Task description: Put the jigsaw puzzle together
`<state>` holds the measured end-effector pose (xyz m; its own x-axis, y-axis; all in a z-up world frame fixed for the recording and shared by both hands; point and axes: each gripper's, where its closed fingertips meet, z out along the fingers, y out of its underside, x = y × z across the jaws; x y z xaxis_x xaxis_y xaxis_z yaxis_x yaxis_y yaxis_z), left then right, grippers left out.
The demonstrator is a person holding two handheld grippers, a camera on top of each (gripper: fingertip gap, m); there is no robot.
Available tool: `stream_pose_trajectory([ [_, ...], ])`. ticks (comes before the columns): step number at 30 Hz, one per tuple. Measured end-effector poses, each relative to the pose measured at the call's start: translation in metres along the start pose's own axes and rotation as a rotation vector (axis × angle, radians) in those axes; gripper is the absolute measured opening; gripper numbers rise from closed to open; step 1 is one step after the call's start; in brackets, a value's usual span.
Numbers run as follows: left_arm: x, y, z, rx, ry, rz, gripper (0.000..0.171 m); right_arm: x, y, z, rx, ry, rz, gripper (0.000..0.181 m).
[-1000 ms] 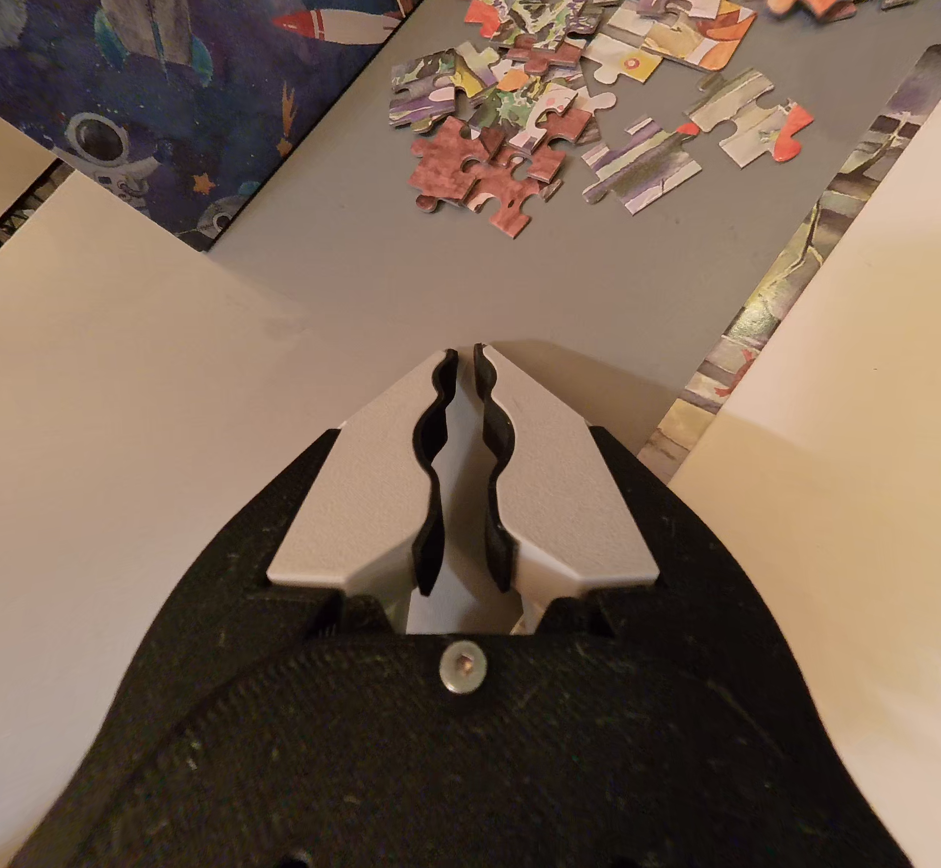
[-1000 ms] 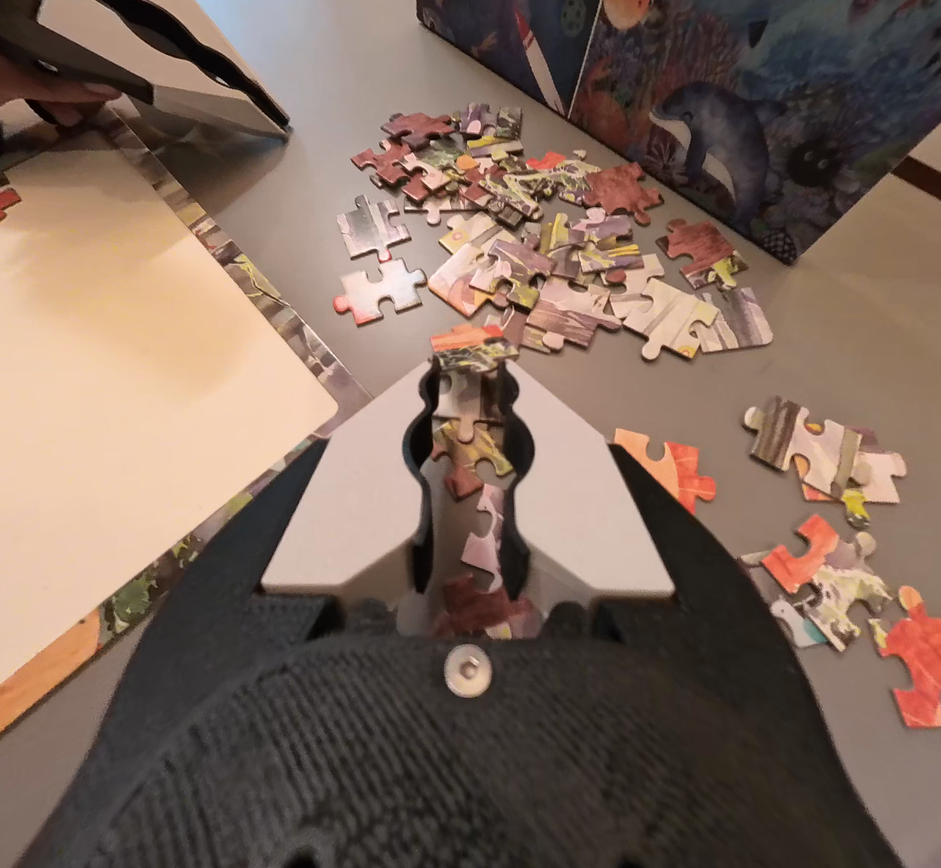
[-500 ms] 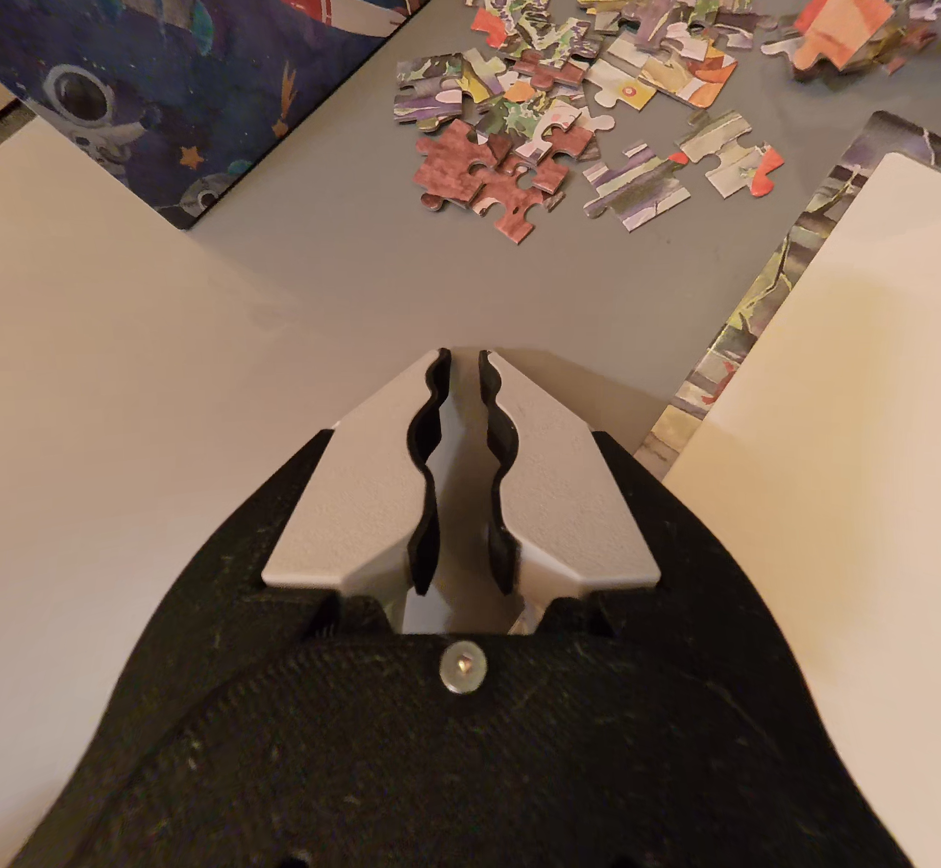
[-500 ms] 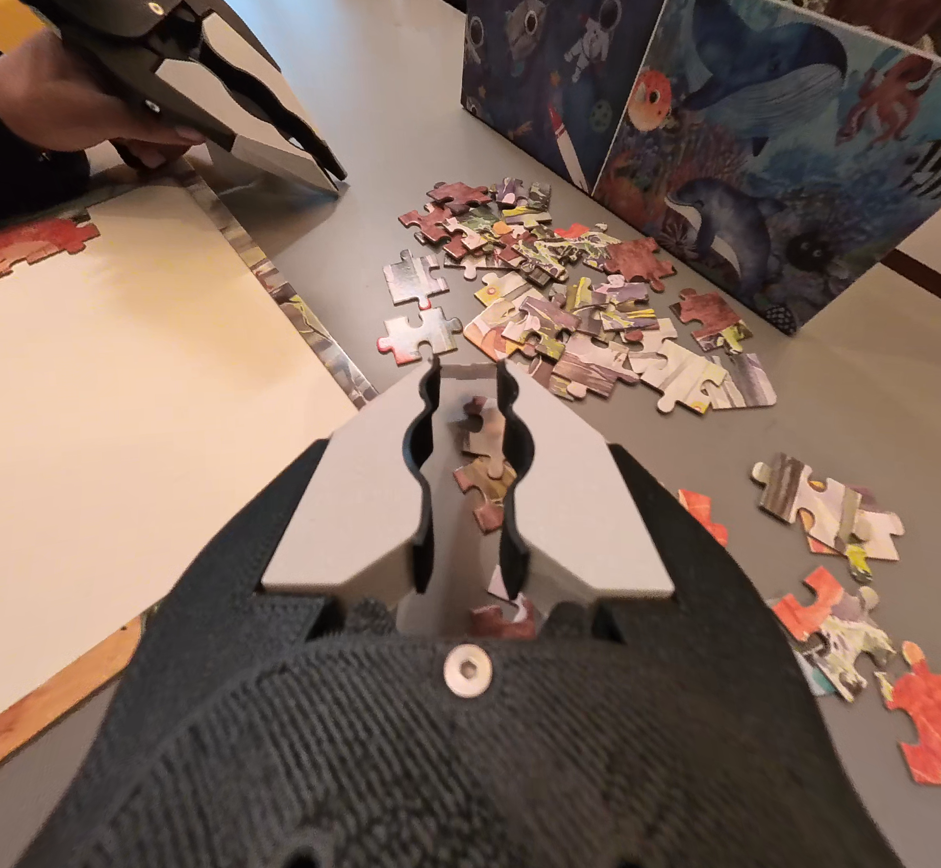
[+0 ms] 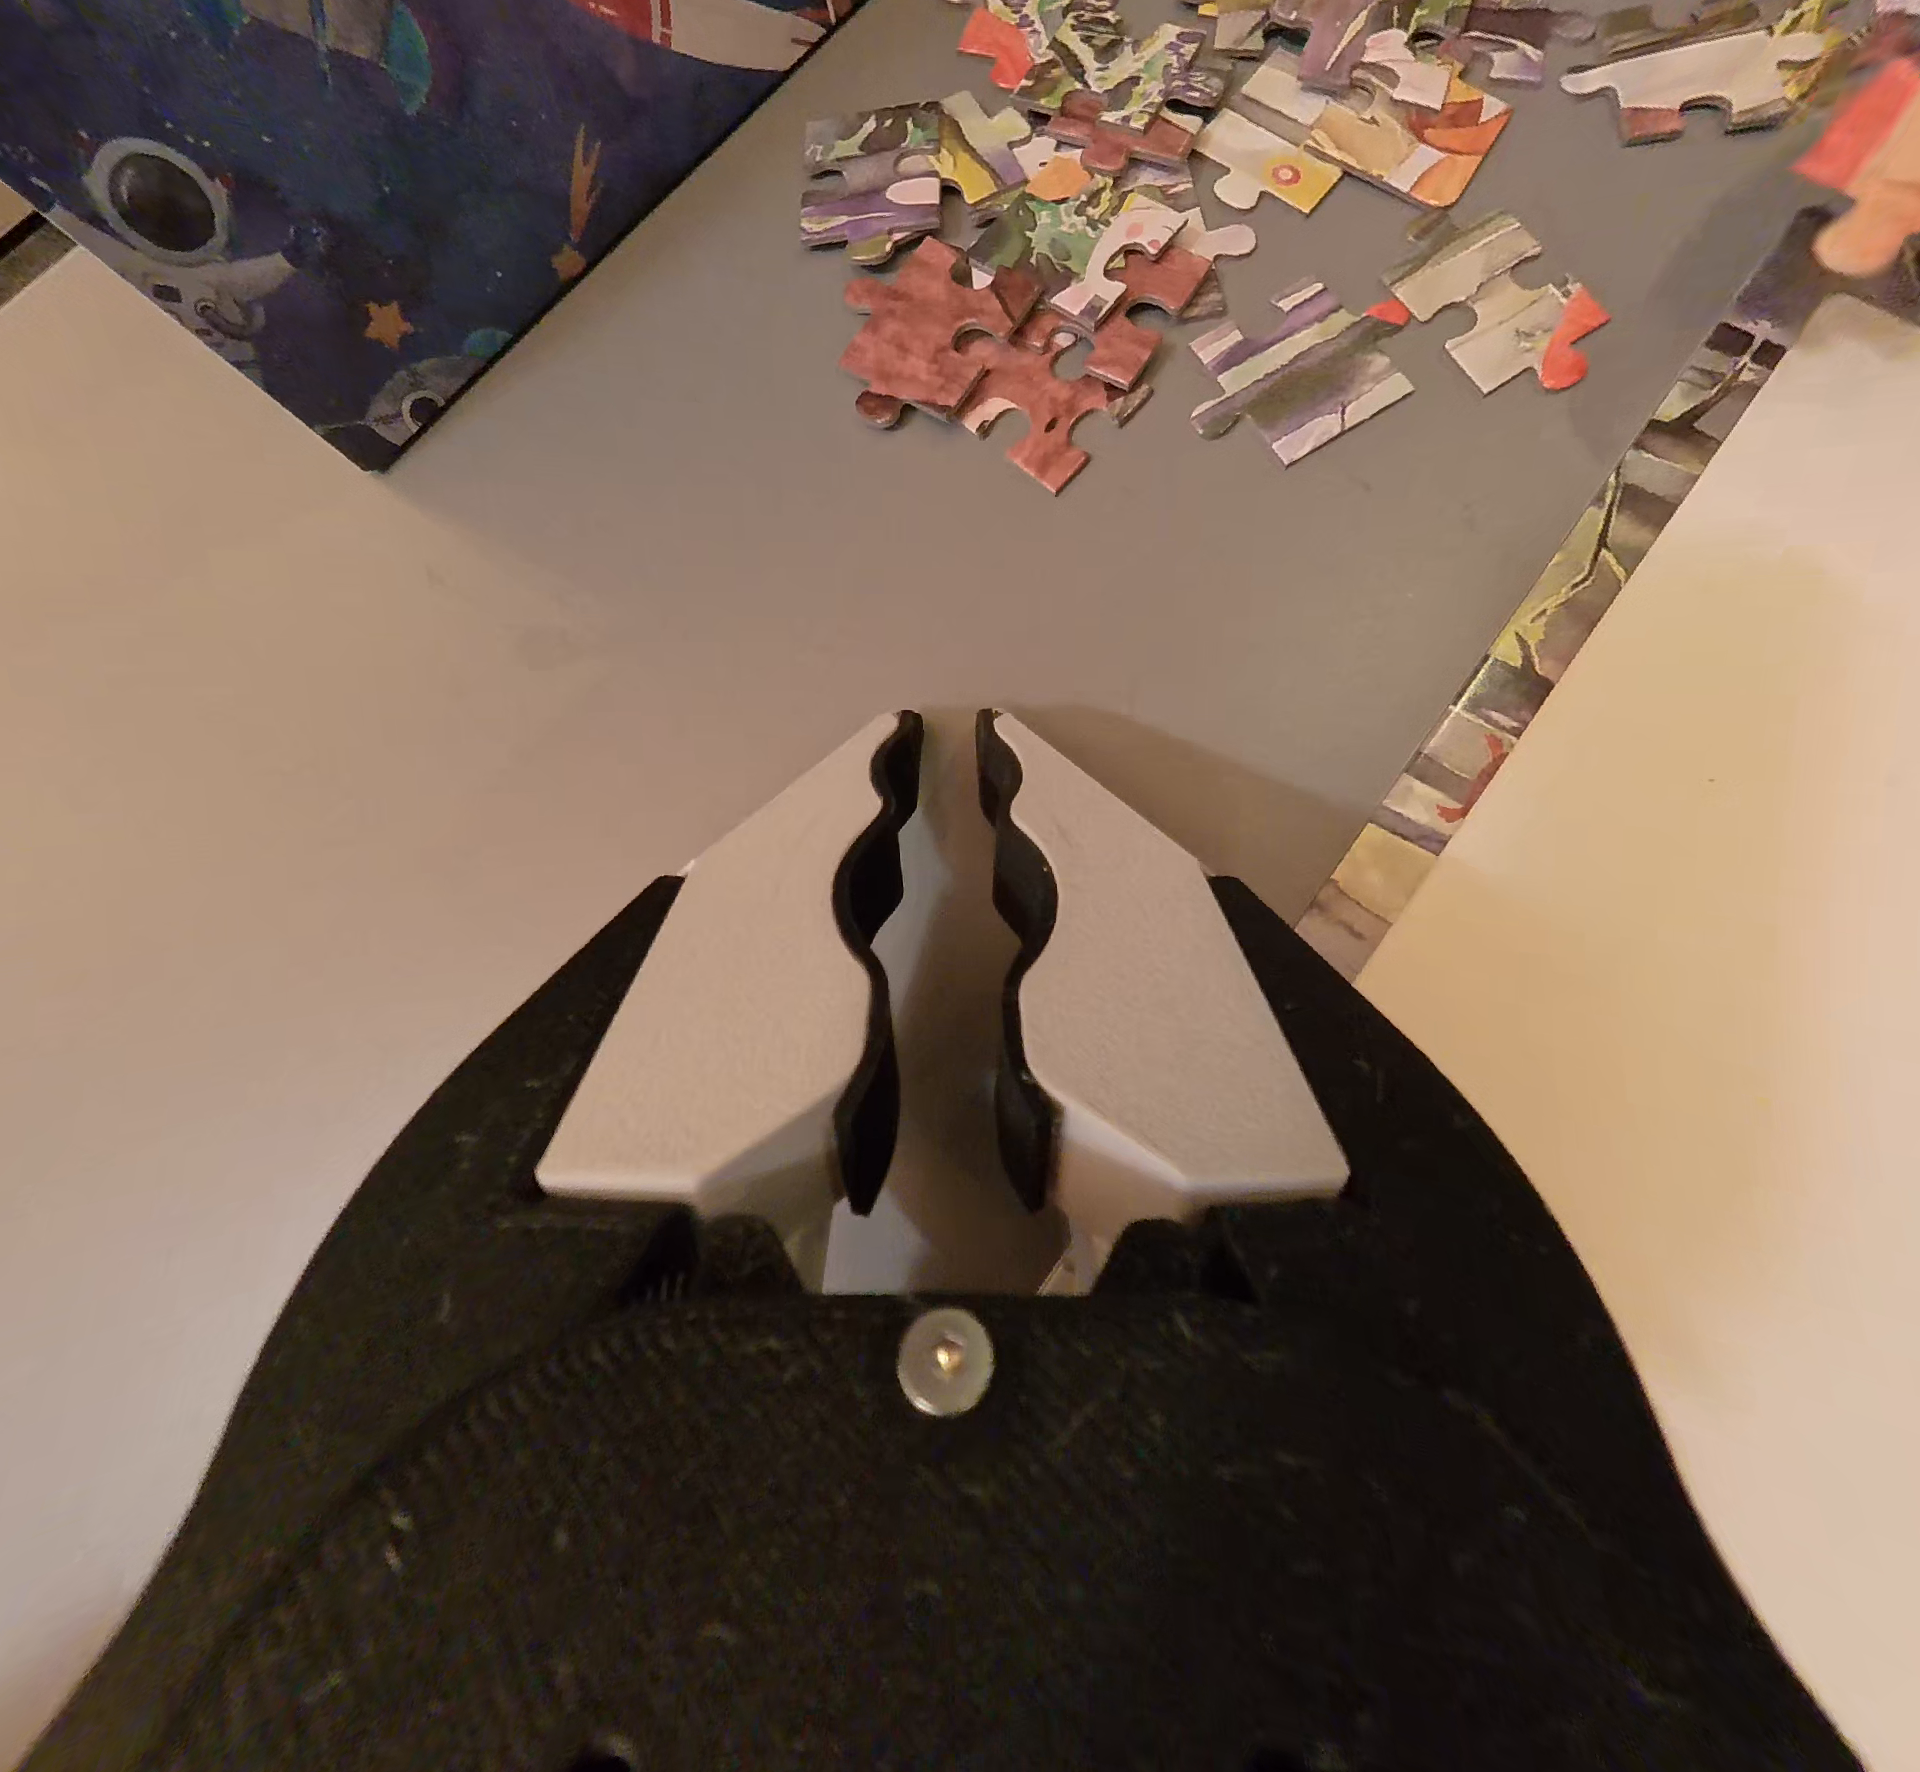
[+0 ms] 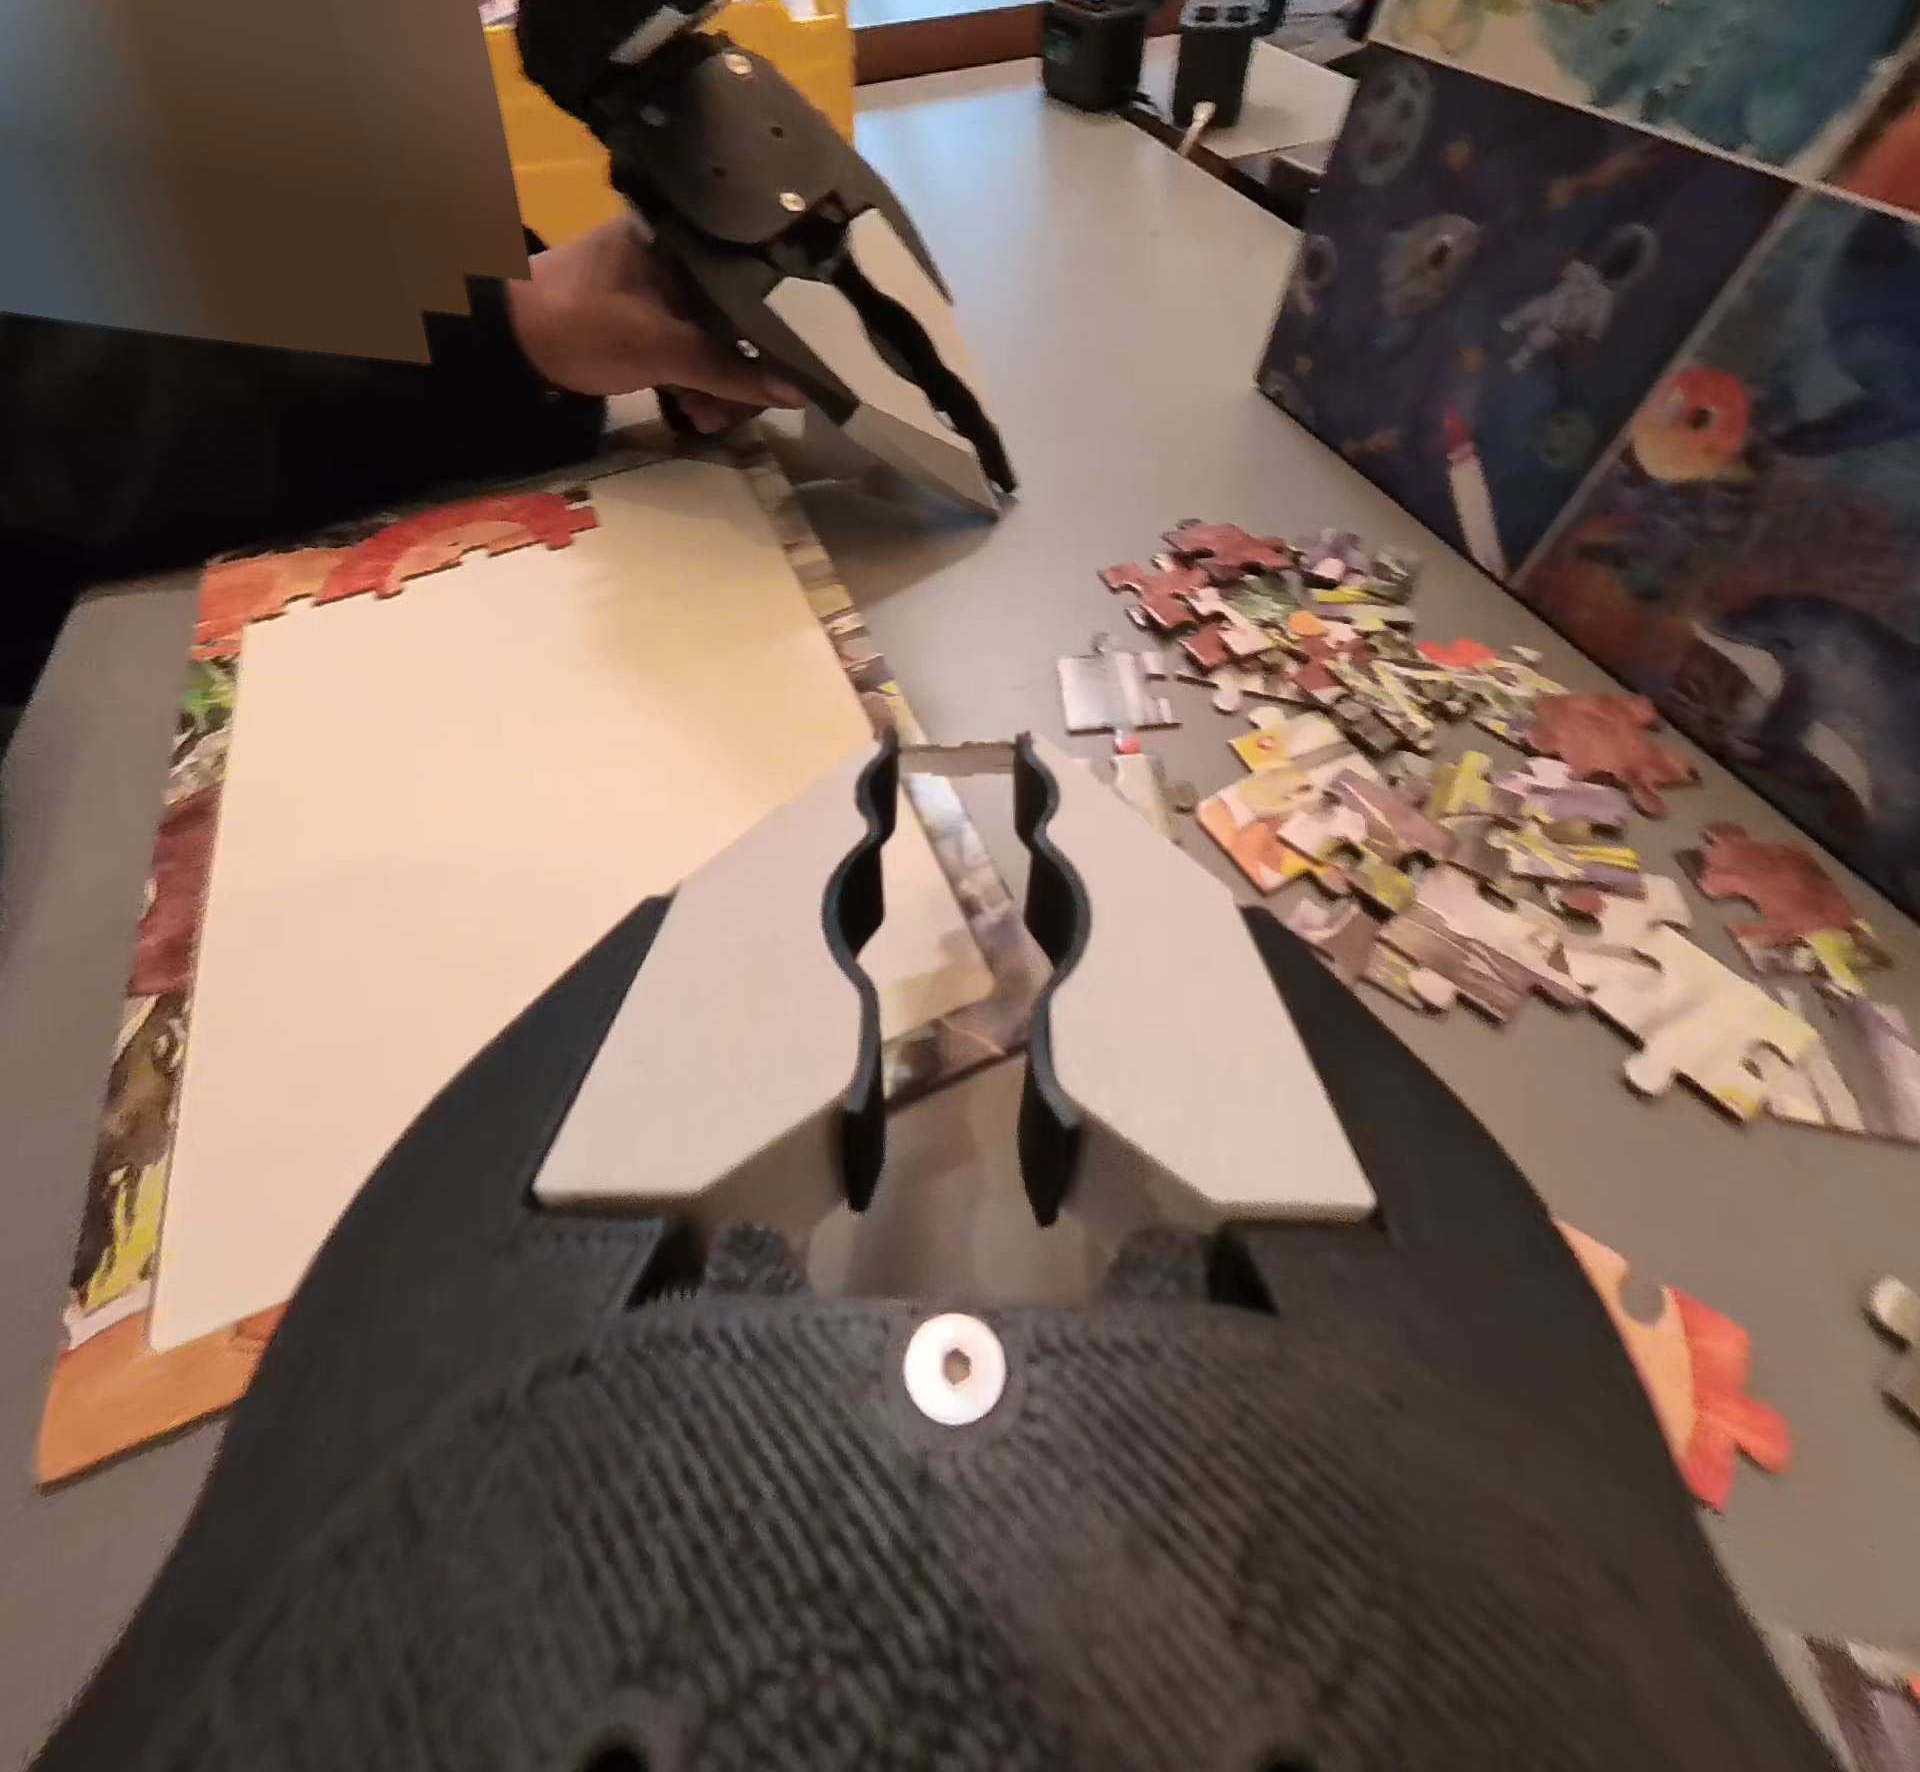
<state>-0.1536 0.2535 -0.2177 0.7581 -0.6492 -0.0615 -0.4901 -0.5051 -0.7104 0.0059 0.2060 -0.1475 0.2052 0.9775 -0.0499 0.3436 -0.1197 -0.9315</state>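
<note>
- At frame centre of the right wrist view: right gripper pinches a puzzle piece edge-on at its tips, just above the puzzle board's corner.
- Left gripper: slim gap at the tips, nothing in it.
- Loose pieces are heaped centre-right on the table.
- Handling, my guess: light, thin, stiff card that slides easily. Grip flat across the body, not the tabs.

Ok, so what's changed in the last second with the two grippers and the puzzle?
The right gripper lifted and swung left, carrying its puzzle piece from over the loose pile to the board's right edge, still shut on it. The left gripper barely moved: still empty, slightly open, beside the board. Pile and board unchanged.
</note>
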Motion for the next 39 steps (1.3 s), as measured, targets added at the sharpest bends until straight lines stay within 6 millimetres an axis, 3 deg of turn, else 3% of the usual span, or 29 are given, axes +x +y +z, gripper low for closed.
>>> stream_pose_trajectory([
  [8, 0.000, 0.000, 0.000, 0.000, -0.004, 0.004, 0.011, -0.025, 0.013, 0.012, -0.073, -0.115, -0.055, 0.021],
  [18, 0.000, 0.000, 0.000, -0.001, -0.008, 0.010, 0.011, -0.028, 0.022, 0.016, -0.123, -0.125, -0.062, 0.020],
  [39, -0.001, 0.000, 0.000, -0.001, -0.007, 0.008, 0.011, -0.028, 0.023, 0.017, -0.127, -0.124, -0.066, 0.020],
])
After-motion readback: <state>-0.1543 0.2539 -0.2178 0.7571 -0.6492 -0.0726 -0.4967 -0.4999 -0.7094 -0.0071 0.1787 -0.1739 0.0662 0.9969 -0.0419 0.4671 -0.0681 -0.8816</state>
